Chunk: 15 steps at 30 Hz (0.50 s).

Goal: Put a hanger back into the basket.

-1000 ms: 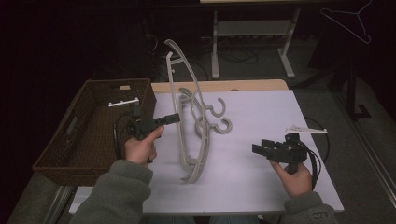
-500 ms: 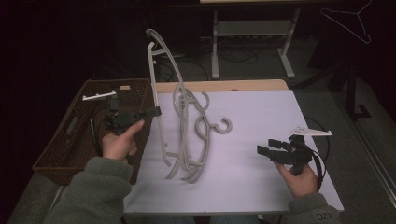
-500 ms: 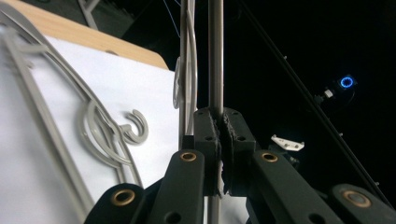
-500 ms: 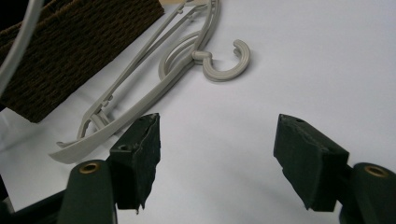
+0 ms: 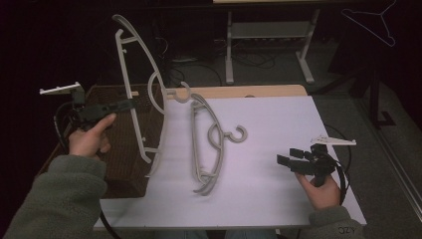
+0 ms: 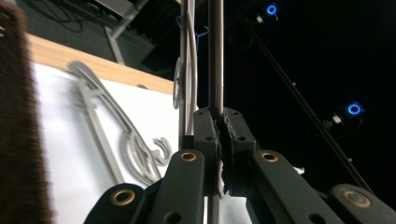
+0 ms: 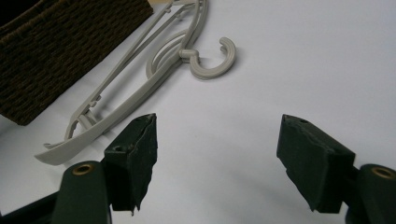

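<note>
Left gripper [image 5: 130, 103] lifts one grey hanger [image 5: 134, 89] over the basket [image 5: 124, 164]; right gripper [image 5: 288, 158] idle and released.

Landmark is the white table sheet [image 5: 278, 129]. Off its left edge sits the brown wicker basket, and the left hand [image 5: 88, 140] holds the left gripper above it. Jaws clenched on the hanger's straight bar, seen pinched between the pads in the left gripper view [image 6: 215, 60]. Held hanger stands near upright, hook [image 5: 180, 92] at the sheet's far-left corner, lower end over the basket rim. A second hanger [image 5: 209, 144] lies flat mid-sheet, hook pointing right. Near the sheet's right front edge, the right hand [image 5: 323, 191] holds the right gripper low. Its jaws have just been opening, nothing between them, bare sheet in the gap [image 7: 219, 154].
</note>
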{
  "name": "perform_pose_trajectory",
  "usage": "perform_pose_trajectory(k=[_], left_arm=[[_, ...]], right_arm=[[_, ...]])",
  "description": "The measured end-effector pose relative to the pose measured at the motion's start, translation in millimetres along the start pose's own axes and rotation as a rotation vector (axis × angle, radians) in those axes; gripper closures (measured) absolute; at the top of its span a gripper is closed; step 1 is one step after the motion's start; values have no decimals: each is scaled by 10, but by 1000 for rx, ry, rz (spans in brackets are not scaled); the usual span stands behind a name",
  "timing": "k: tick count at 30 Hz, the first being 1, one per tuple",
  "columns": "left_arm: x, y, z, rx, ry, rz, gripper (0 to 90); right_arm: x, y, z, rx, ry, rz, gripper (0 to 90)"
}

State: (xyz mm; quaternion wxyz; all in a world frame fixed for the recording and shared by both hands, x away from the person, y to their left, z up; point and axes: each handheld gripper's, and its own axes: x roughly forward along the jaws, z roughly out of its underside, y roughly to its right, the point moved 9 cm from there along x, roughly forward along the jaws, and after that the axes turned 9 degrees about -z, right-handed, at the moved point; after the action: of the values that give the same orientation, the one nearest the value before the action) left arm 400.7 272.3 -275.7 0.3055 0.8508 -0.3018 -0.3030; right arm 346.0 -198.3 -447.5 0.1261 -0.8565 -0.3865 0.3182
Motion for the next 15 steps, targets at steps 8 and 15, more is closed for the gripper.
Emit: perform_pose_trajectory(k=[8, 15], left_arm=[[-341, -227, -250, -24, 56, -36, 859], [-476, -579, -297, -70, 69, -97, 859]], right_arm=[[-1, 29, 12, 3, -5, 9, 277], [12, 11, 19, 3, -12, 8, 277]])
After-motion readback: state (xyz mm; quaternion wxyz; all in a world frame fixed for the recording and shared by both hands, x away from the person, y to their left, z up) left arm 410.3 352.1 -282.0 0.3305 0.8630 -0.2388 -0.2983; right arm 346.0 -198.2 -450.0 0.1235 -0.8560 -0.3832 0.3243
